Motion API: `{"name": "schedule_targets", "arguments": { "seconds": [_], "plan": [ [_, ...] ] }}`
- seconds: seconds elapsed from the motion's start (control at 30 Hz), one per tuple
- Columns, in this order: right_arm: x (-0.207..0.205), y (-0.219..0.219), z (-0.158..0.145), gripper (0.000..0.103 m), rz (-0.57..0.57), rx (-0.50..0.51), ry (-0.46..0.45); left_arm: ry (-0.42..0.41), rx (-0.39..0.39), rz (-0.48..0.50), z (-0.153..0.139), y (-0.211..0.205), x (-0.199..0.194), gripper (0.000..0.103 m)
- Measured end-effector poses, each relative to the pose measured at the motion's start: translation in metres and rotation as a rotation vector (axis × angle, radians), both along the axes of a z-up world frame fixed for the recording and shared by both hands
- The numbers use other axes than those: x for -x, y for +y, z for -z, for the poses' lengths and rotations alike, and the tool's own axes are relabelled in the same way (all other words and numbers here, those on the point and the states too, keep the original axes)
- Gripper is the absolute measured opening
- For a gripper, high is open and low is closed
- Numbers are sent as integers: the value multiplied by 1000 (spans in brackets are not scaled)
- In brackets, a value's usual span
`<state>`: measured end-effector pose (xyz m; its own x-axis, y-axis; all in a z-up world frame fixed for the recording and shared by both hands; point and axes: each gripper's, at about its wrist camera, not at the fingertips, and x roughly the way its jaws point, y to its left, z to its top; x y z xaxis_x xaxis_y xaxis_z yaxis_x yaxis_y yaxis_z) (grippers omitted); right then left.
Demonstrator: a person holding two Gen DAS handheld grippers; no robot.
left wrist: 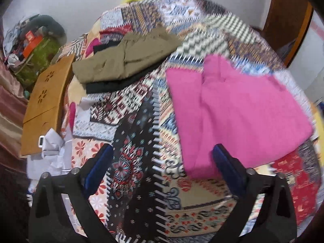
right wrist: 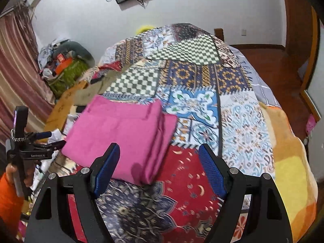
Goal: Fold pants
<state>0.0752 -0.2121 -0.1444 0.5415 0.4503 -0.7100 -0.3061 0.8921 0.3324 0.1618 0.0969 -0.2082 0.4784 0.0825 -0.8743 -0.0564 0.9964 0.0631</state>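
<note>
- Left wrist view: my left gripper [left wrist: 162,162] hangs over the quilt [left wrist: 137,125] with its jaws wide apart and nothing between them; the frame is blurred.
- I see the pink pants [left wrist: 232,111] folded flat at the right of the frame, their near corner just beside the right-hand finger [left wrist: 226,168]; I cannot tell if they touch.
- At upper centre lies a khaki garment [left wrist: 125,60] on top of a black one [left wrist: 113,84], well apart from the pink pants.
- At the left edge a wooden board [left wrist: 44,105] leans along the bed's side.
- Right wrist view: my right gripper [right wrist: 158,168] stands with jaws apart and clamps nothing.
- Here the pink pants [right wrist: 121,133] lie folded at centre left on the quilt [right wrist: 243,121], the near edge just past the left-hand finger [right wrist: 107,168].
- At the lower left I see the left gripper [right wrist: 50,139] above the bed's edge, held by a hand [right wrist: 12,172] in an orange sleeve [right wrist: 8,198].
</note>
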Motion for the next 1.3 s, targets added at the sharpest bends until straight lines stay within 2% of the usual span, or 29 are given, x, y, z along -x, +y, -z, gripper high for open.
{"name": "schedule_targets", "arguments": {
  "seconds": [0.03, 0.07, 0.13, 0.17, 0.23, 0.3, 0.4, 0.5, 0.57, 0.63, 0.7, 0.77, 0.97, 1.07, 1.17, 1.3],
  "plan": [
    [-2, 5, -2, 78, -11, 3, -6, -24, 21, 20, -7, -2, 0, 83],
    [-4, 9, -3, 78, -20, 7, -11, -44, 36, 38, -13, -6, 0, 81],
    [-7, 20, -4, 78, -47, 11, -17, -79, 77, 67, -21, -12, -1, 61],
    [-8, 26, -4, 78, -64, 12, -17, -86, 105, 81, -24, -15, -3, 55],
    [-12, 42, -3, 76, -114, 20, -21, -71, 174, 107, -22, -20, -10, 32],
    [-12, 54, -2, 68, -155, 28, -24, -38, 201, 122, -12, -26, -19, 24],
    [-16, 76, 6, 53, -237, 38, -2, 33, 180, 110, 16, -28, -28, 23],
    [-22, 90, 25, 40, -288, 74, 58, 28, 207, 94, 28, -15, -22, 26],
    [-22, 92, 39, 34, -297, 112, 69, 37, 150, 62, 30, -10, -17, 28],
    [-21, 85, 40, 33, -297, 99, 60, 27, 145, 74, 30, -5, -10, 32],
    [-20, 77, 38, 28, -285, 97, 63, 25, 82, 80, 30, -4, -4, 32],
    [-19, 71, 36, 28, -266, 106, 62, 27, 37, 76, 32, -3, 0, 32],
    [-16, 39, 38, 30, -205, 75, 90, 25, 87, 46, 36, 11, 2, 33],
    [-13, 30, 40, 33, -164, 146, 88, 24, 73, 47, 37, 10, 2, 34],
    [-11, 16, 45, 36, -153, 144, 105, 27, 59, 44, 35, 9, 3, 36],
    [-13, 1, 44, 37, -110, 188, 133, 28, 74, 10, 24, 17, 0, 36]
  ]
}}
